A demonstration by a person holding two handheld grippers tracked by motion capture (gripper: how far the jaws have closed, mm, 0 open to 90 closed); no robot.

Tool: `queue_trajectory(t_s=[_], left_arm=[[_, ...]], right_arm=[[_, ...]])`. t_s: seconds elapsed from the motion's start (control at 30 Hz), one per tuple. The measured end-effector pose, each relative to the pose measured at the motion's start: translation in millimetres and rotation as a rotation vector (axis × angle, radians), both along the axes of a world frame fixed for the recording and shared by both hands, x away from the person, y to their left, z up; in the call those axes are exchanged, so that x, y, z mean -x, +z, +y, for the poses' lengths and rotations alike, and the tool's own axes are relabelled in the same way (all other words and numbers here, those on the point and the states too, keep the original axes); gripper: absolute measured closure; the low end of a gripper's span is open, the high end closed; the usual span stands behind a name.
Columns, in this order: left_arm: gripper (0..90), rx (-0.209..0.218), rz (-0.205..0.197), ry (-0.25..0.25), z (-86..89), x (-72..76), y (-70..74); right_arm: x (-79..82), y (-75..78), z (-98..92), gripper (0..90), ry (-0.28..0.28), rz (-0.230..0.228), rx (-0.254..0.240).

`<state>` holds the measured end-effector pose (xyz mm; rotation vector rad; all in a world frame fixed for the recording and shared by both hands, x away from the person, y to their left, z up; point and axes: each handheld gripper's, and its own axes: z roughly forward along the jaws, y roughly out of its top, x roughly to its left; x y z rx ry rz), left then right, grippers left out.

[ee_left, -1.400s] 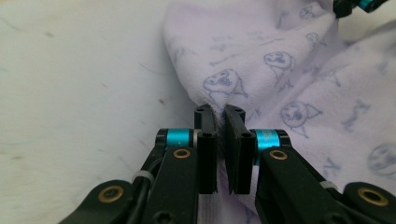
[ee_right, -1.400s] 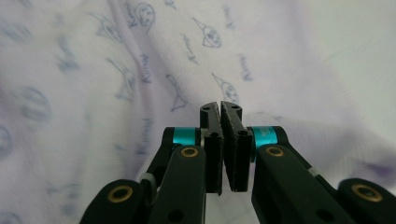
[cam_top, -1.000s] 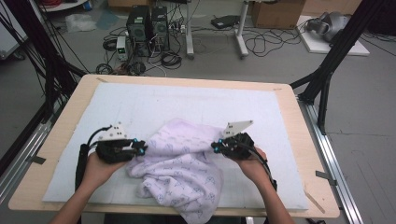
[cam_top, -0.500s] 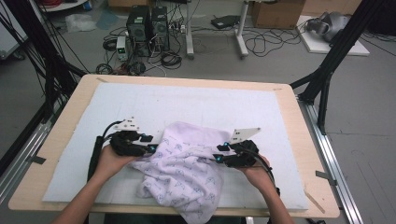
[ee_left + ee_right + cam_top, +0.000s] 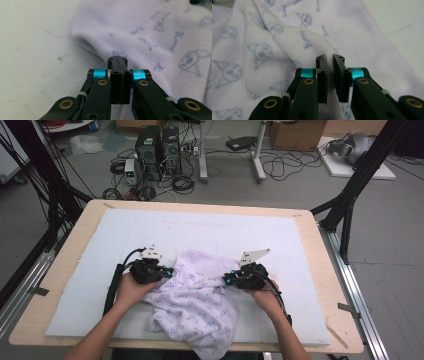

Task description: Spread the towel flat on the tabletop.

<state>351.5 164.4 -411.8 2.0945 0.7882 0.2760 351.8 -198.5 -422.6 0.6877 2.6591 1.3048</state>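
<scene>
A laboratory or test workshop. A wooden counter (image 5: 320,270) topped with a pale foam mat (image 5: 200,232) stands inside a frame of black metal struts (image 5: 357,185). Behind it, on a bare grey floor (image 5: 395,250), stand desktop computer towers (image 5: 160,145), tangled cables (image 5: 280,167) and cardboard boxes (image 5: 295,132).

One towel (image 5: 192,295), between two hand-held grippers: left (image 5: 167,271), right (image 5: 227,280); one counter (image 5: 75,245) under them.
</scene>
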Motion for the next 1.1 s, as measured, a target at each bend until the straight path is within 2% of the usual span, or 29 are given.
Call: queue_trajectory(t_s=[0.1,0.17,0.2,0.27,0.37,0.47,0.5,0.57,0.67,0.73,0.77,0.8,0.83,0.87,0.93,1.0,1.03,1.07,1.1], left_arm=[[89.9,0.023,-0.05,0.031,12.7,4.1,19.5],[89.9,0.049,-0.085,0.03,20.7,8.1,33.9],[89.8,0.048,-0.105,0.025,24.4,11.9,42.2],[89.8,0.05,-0.132,0.018,29.8,19.3,52.4],[89.8,0.059,-0.143,0.0,35.2,32.5,57.4],[88.9,0.051,-0.118,-0.055,37.1,47.7,47.5],[83.2,0.045,-0.11,-0.062,37.3,50.4,42.4],[73.6,0.024,-0.091,-0.056,39.6,48.0,32.6],[66.0,0.015,-0.079,-0.013,41.8,33.1,25.2],[62.7,0.024,-0.058,0.009,40.6,18.2,20.5],[60.7,0.025,-0.044,0.018,38.1,10.9,17.2],[59.1,0.035,-0.011,0.006,33.4,2.4,12.0],[57.9,0.033,0.009,-0.003,30.3,-2.0,8.7],[56.2,0.032,0.025,0.0,25.5,-6.5,3.9],[52.6,0.013,0.057,-0.014,14.1,-13.0,-6.3],[51.2,-0.026,0.078,-0.032,3.8,-15.8,-14.1],[52.1,-0.043,0.082,-0.045,-1.8,-16.0,-17.9],[54.4,-0.052,0.088,-0.06,-7.4,-15.7,-21.5],[60.9,-0.064,0.094,-0.085,-12.0,-15.1,-24.1]], right_arm=[[0.8,17.0,1.4,82.3,-0.004,-0.051,-0.011],[0.0,26.7,3.1,82.2,-0.005,-0.071,-0.023],[-0.3,32.0,4.1,82.1,-0.002,-0.083,-0.027],[0.9,41.6,5.6,82.1,0.001,-0.117,-0.033],[8.6,48.8,6.5,82.1,0.028,-0.115,-0.033],[22.8,43.7,4.5,80.4,0.079,-0.077,0.005],[27.4,40.8,2.9,78.2,0.093,-0.063,0.021],[32.8,36.4,-3.5,73.7,0.096,-0.064,0.003],[26.6,34.6,-16.6,66.9,0.025,-0.051,-0.015],[16.4,31.8,-25.7,61.6,-0.046,-0.041,-0.025],[12.3,29.4,-27.9,58.9,-0.071,-0.036,-0.017],[6.8,24.7,-29.7,57.4,-0.093,-0.012,-0.009],[0.8,17.5,-29.7,54.2,-0.099,0.032,0.003],[-1.6,13.0,-28.5,51.9,-0.104,0.054,0.018],[-4.9,0.6,-22.2,50.4,-0.095,0.071,0.068],[-4.3,-7.7,-14.7,50.8,-0.097,0.071,0.143],[-3.6,-10.8,-11.9,53.3,-0.089,0.07,0.161],[-1.3,-14.2,-8.8,57.0,-0.092,0.038,0.177],[2.1,-14.7,-7.7,61.7,-0.094,0.009,0.18]])
